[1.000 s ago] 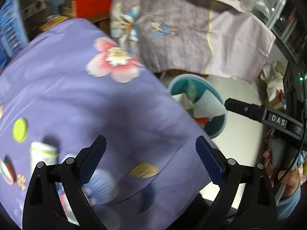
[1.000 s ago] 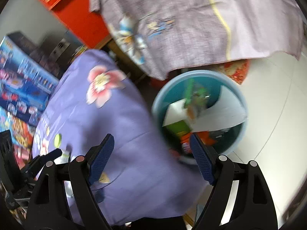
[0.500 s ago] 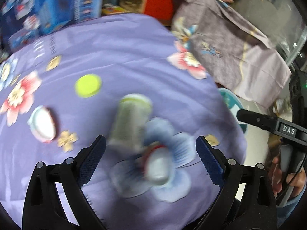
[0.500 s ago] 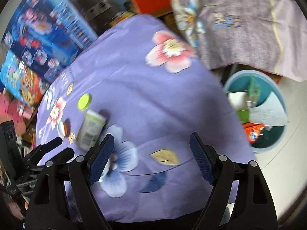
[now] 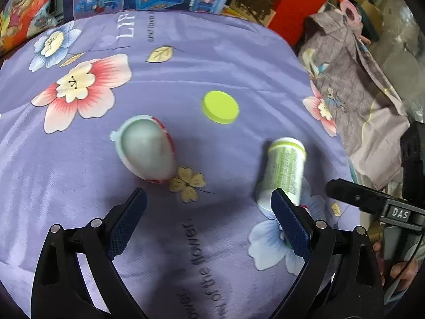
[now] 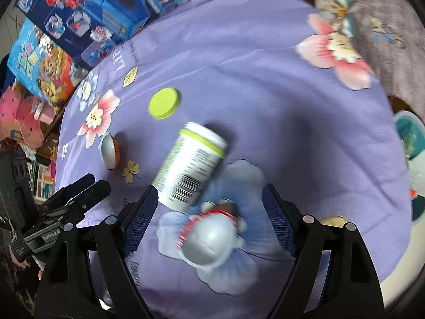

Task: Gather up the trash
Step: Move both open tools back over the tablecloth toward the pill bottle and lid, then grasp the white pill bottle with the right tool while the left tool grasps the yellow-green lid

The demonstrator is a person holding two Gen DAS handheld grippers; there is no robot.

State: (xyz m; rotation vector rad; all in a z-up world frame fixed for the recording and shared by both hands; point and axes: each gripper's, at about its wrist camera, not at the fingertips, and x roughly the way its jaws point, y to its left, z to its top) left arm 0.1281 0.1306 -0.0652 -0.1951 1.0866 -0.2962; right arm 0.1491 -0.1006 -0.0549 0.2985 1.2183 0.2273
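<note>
A white cylindrical plastic bottle with a green label (image 6: 190, 168) lies on its side on the purple floral tablecloth (image 6: 265, 93), just ahead of the released right claw (image 6: 209, 202). A foil-lined cup (image 5: 146, 150) lies before the left claw (image 5: 207, 199), also released, empty.

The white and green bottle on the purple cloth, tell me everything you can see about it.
The bottle is a white plastic cylinder with a lime-green label band, fine print and a barcode. It lies on its side on the purple flowered cloth, uncapped as far as shows. A lime-green lid lies apart beyond it. Neither gripper holds it.
</note>
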